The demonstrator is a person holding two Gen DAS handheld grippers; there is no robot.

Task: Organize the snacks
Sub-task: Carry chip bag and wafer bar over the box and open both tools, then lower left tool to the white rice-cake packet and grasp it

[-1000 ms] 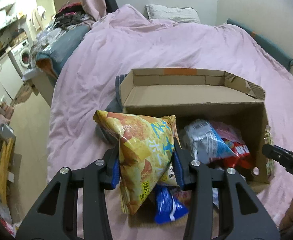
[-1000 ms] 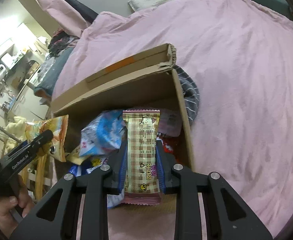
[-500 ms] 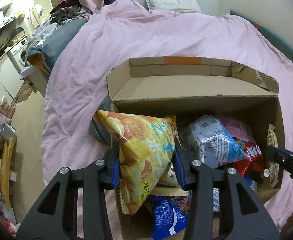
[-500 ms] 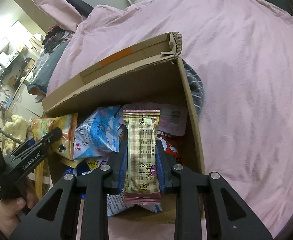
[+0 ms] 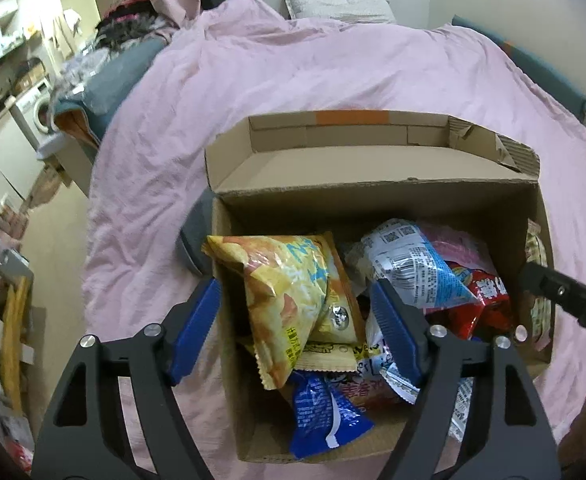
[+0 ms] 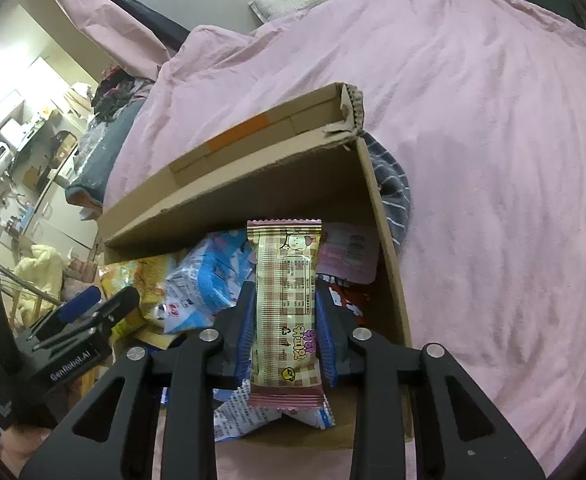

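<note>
Cardboard box (image 5: 373, 200) sits on a bed w/ pink duvet (image 5: 293, 72), flaps up, taking the centre of both frames. Inside: a heap of snack packs.

Left gripper (image 5: 297, 320), lower centre of left wrist view: fingers (image 5: 197, 328) have just been opening and now stand wide apart, blue pads clear of the yellow chip bag (image 5: 285, 292) on both sides. Bag lies between them, tilted, resting on the other packs at the box's left wall, top corner poking over the rim. Below it in frame a blue pack (image 5: 321, 416); to its right a white-blue bag (image 5: 413, 264) and a red pack (image 5: 485, 300).

Right gripper (image 6: 283, 328), lower centre of right wrist view: fingers have just been opening a little. A brown-checked wafer bar (image 6: 285, 304) stands upright between the pads, which are right at its edges; can't tell if they still press on it. Bar is over the right part of the box, bottom end above a white-blue wrapper. Pink pack (image 6: 349, 252) lies behind it, against the right wall.

Left gripper also shows at lower left of the right view, person's hand (image 6: 13, 444) under it. Striped grey cloth (image 6: 393, 192) is tucked beside the box's right wall.
</note>
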